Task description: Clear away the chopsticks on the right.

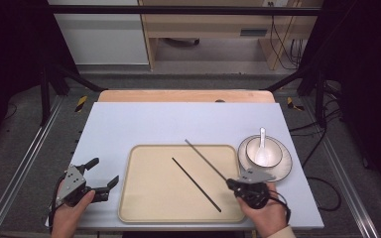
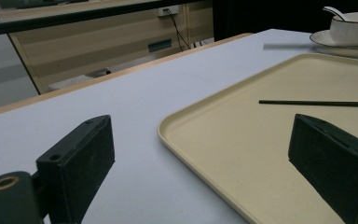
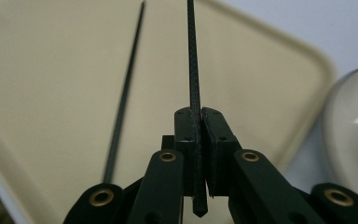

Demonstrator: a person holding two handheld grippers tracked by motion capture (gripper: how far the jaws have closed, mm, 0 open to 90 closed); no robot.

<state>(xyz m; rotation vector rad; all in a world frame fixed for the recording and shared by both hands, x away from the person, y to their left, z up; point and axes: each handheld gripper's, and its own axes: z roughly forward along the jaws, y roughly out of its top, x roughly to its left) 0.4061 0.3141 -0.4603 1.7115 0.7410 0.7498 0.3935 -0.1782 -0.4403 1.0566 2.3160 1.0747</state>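
We see a pale blue rectangular tabletop bearing a cream rectangular plastic tray. A white ceramic bowl sits at 3 o'clock from the tray. The left gripper rests spread. The right gripper pinches one thin black chopstick, probably to pair it with the second black chopstick lying on the tray.

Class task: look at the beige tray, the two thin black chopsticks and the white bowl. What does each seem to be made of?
Beige rectangular tray: probably plastic, matte, with a moulded rolled rim. Thin black chopstick lying on the tray and thin black chopstick clamped in the right tongs: finely textured, dull, perhaps fibre composite or plastic. White ribbed bowl: likely glazed ceramic, glossy with highlights.
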